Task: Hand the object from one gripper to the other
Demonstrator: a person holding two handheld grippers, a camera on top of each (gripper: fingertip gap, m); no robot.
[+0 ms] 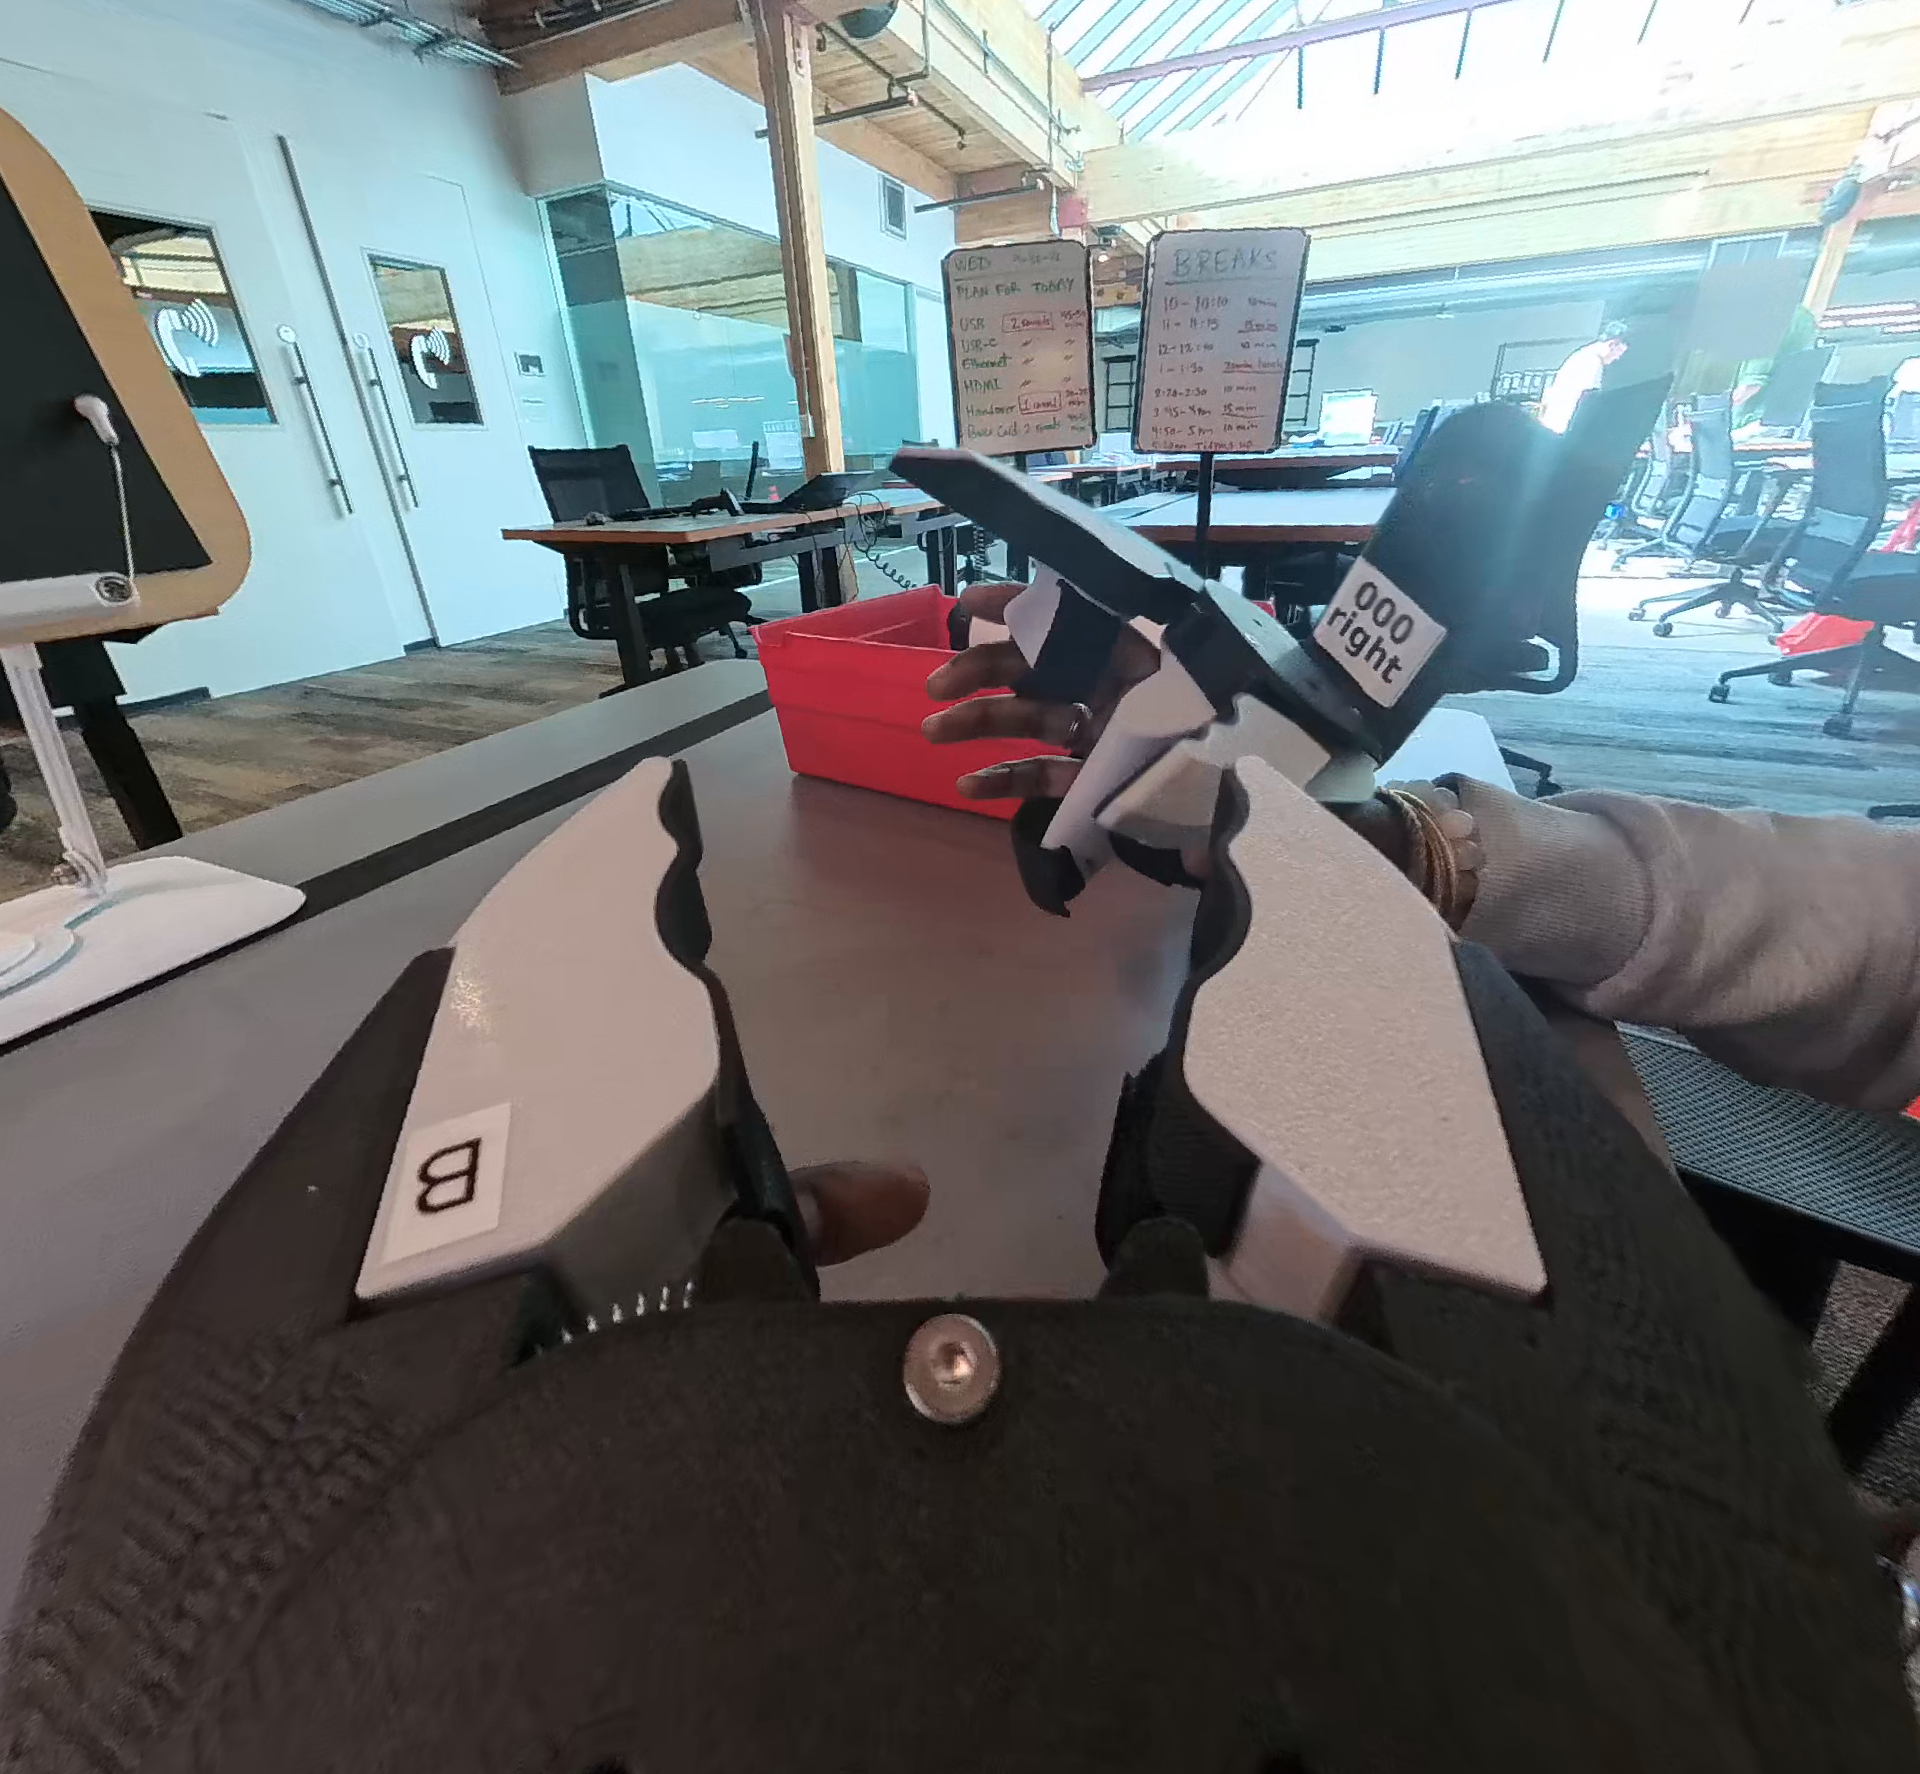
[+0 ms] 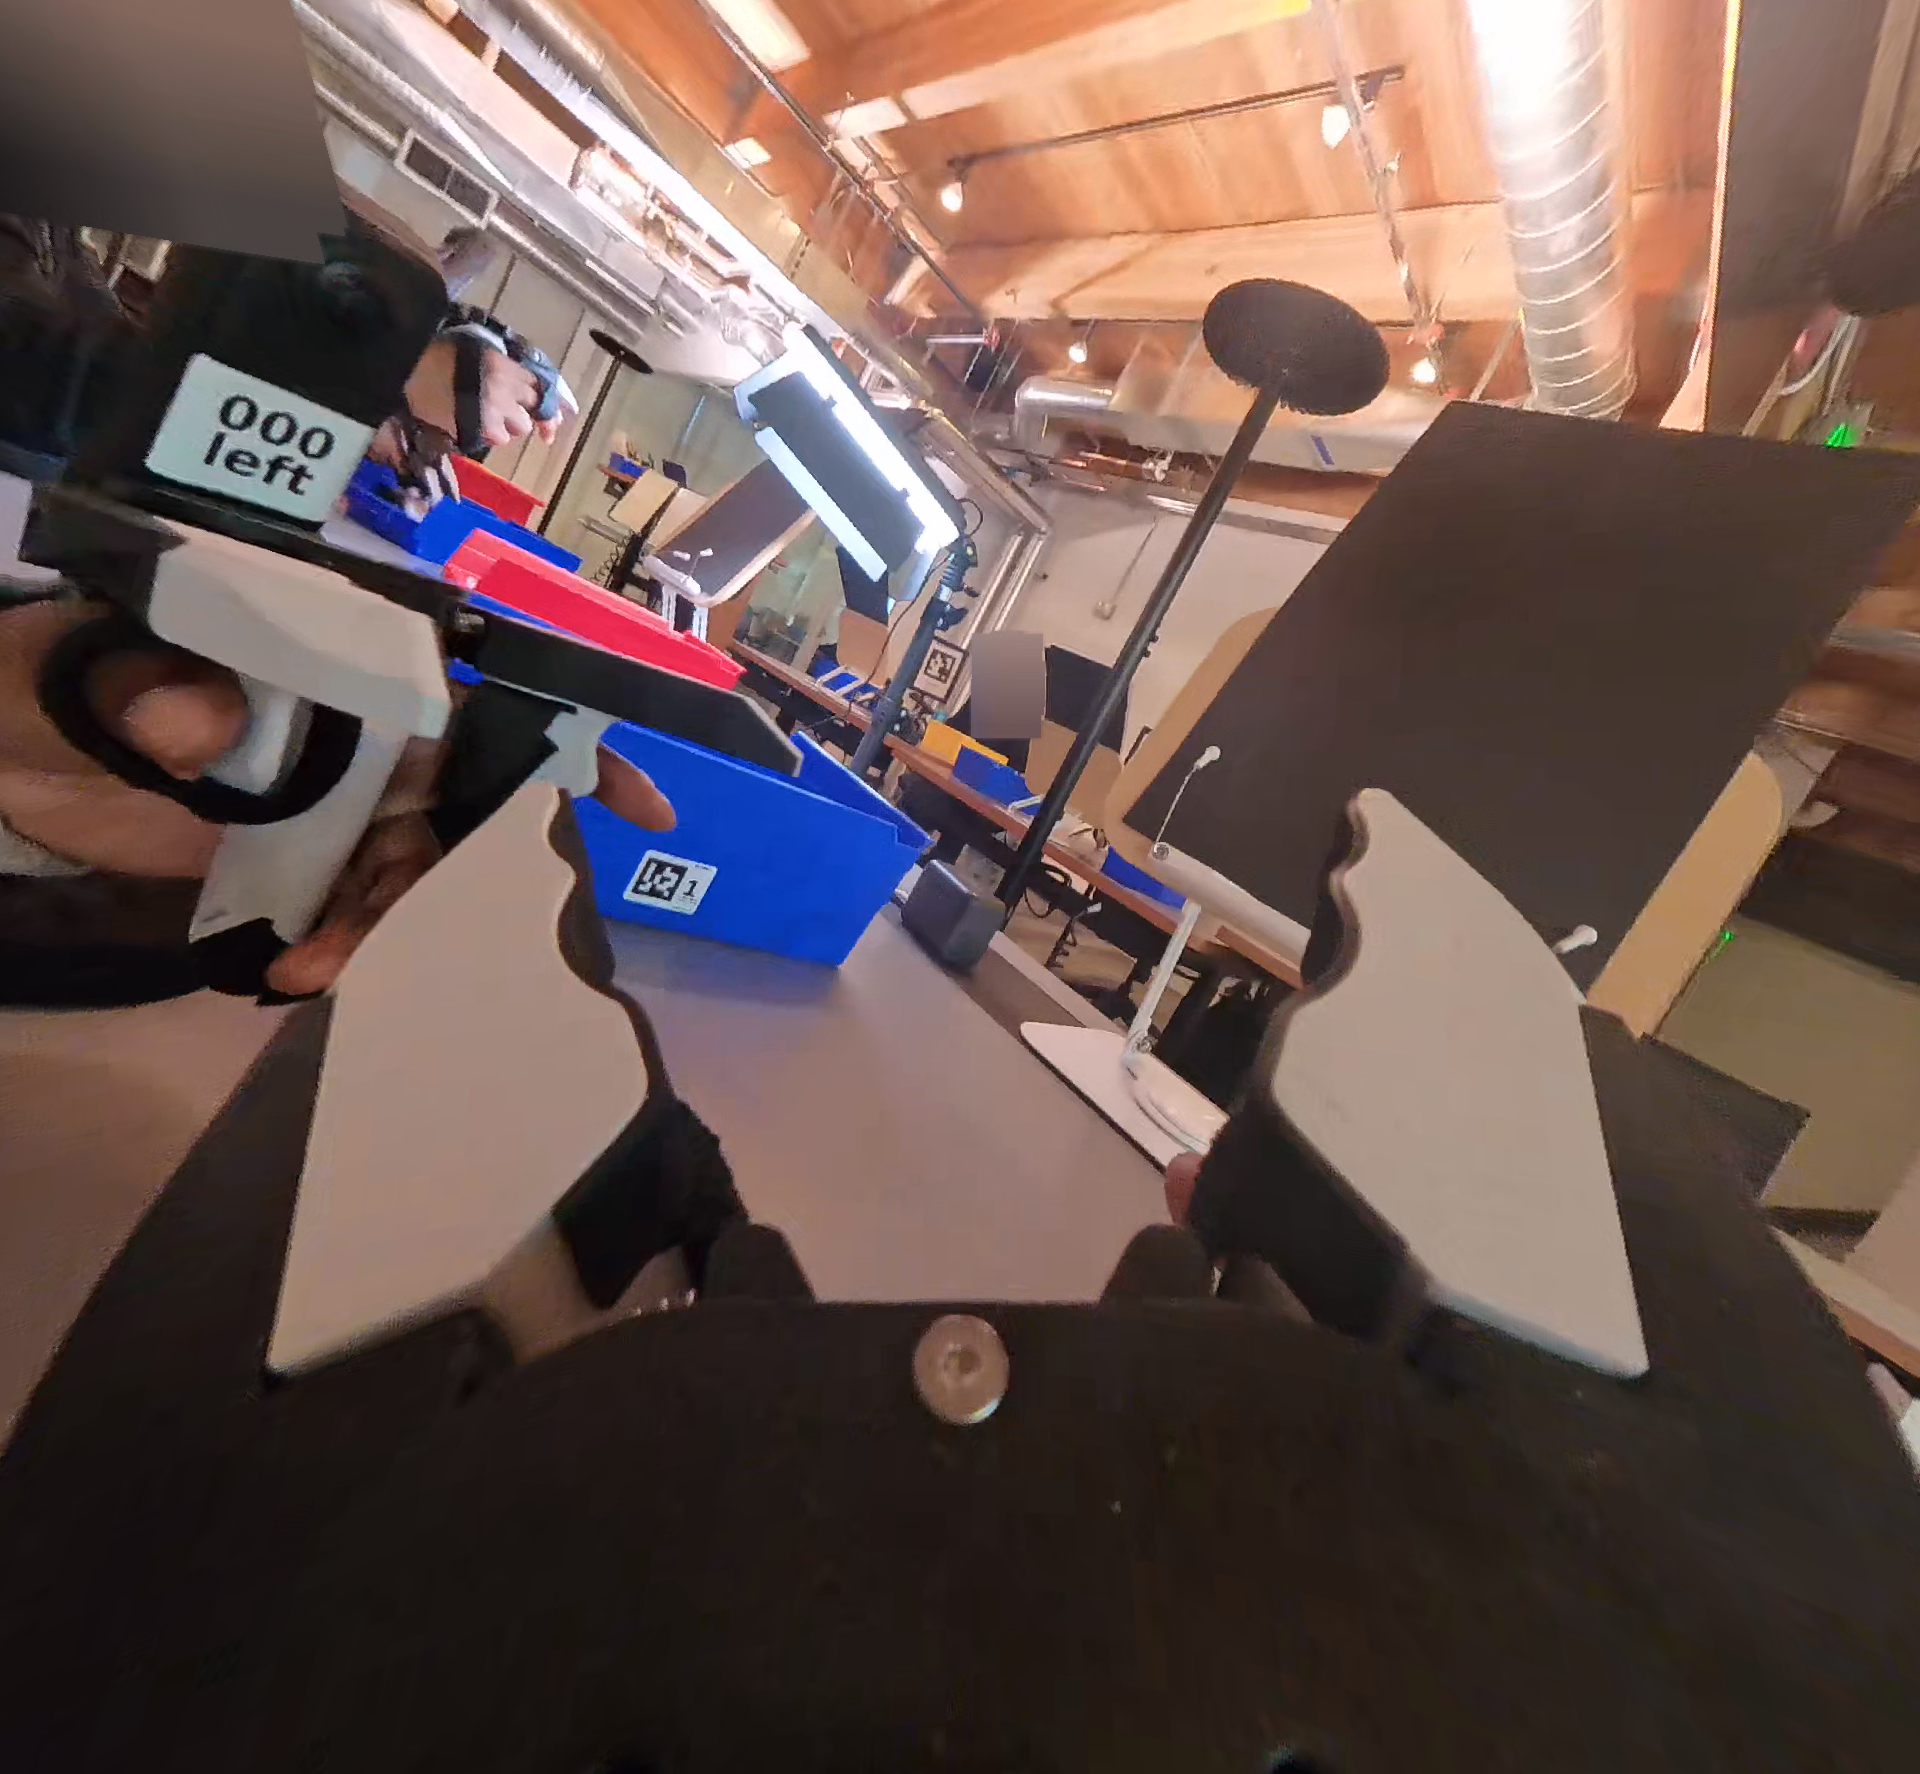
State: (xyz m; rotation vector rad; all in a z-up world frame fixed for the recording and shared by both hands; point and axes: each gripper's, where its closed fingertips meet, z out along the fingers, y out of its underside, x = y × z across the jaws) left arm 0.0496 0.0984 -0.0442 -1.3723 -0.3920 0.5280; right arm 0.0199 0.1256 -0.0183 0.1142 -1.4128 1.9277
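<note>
Left tongs [image 1: 951, 877] spread apart, nothing between them; right tongs [image 2: 956, 903] likewise gape empty, blue bin [image 2: 764, 857] just ahead on the table [image 2: 894, 1090].

The left wrist view sits close behind the left gripper [image 1: 956, 893], looking low across the desk [image 1: 935, 997] toward a red bin [image 1: 852, 696] at 12 o'clock. The right wrist view tilts upward behind the right gripper [image 2: 956, 903], with a blue bin [image 2: 769, 851] at 11 o'clock. Both share the desk, and each catches the other gripper.
</note>
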